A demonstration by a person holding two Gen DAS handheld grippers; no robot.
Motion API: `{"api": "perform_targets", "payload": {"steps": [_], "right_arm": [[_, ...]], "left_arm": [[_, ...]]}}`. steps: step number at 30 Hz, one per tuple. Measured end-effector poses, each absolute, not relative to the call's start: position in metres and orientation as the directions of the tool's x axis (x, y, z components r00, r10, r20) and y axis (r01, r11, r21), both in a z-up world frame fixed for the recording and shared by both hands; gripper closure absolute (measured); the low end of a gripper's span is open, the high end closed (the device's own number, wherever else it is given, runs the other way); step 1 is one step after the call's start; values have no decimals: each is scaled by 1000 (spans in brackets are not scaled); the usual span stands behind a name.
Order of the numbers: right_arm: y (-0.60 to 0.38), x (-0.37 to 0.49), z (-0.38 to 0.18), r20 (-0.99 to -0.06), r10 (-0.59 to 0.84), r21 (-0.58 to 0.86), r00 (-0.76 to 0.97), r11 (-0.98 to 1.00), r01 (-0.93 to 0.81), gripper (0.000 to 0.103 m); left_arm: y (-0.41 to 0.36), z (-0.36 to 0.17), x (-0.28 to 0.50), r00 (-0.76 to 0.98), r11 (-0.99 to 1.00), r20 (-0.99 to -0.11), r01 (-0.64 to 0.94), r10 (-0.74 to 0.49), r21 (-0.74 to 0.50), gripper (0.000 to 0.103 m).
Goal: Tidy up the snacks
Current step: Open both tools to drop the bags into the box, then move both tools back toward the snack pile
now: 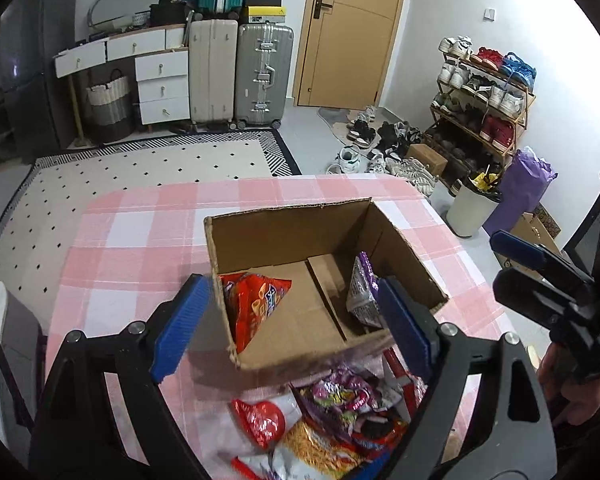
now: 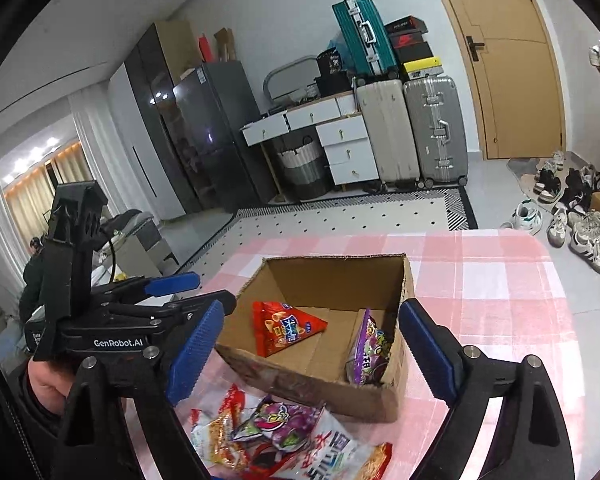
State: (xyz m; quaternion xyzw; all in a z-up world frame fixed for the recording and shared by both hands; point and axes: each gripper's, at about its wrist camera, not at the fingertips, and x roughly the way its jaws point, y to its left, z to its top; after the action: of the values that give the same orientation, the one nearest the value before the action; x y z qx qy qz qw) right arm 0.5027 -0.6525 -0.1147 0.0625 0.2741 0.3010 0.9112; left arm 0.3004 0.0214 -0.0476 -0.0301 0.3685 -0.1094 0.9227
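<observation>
Both claws hang spread and empty; lower the right claw [image 2: 308, 352] onto the top purple packet [image 2: 280, 420]; pinch its edge; lift over the box [image 2: 328, 392] rim; left claw [image 1: 288, 328] stays clear.

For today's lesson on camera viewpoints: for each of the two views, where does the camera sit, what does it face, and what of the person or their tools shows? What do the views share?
Left wrist: sits on the left claw, open, looking down at the cardboard box; the right claw and a hand show at right.
Right wrist: sits on the right claw, open, facing the same box from its right; the left claw and a hand show at left.
Shared: the box, red snack bag, purple snack bag, loose snack pile, pink checked tablecloth.
</observation>
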Motion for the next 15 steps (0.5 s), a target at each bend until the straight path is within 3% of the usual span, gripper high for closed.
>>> {"api": "perform_targets", "payload": {"steps": [11, 15], "right_arm": [[-669, 429, -98, -423, 558, 223, 714, 828, -515, 2], [-681, 403, -100, -416, 551, 237, 723, 833, -499, 1]], "left_arm": [[24, -15, 223, 755, 981, -625, 160, -195, -113, 2], [27, -5, 191, 771, 980, -606, 156, -197, -120, 2]]}}
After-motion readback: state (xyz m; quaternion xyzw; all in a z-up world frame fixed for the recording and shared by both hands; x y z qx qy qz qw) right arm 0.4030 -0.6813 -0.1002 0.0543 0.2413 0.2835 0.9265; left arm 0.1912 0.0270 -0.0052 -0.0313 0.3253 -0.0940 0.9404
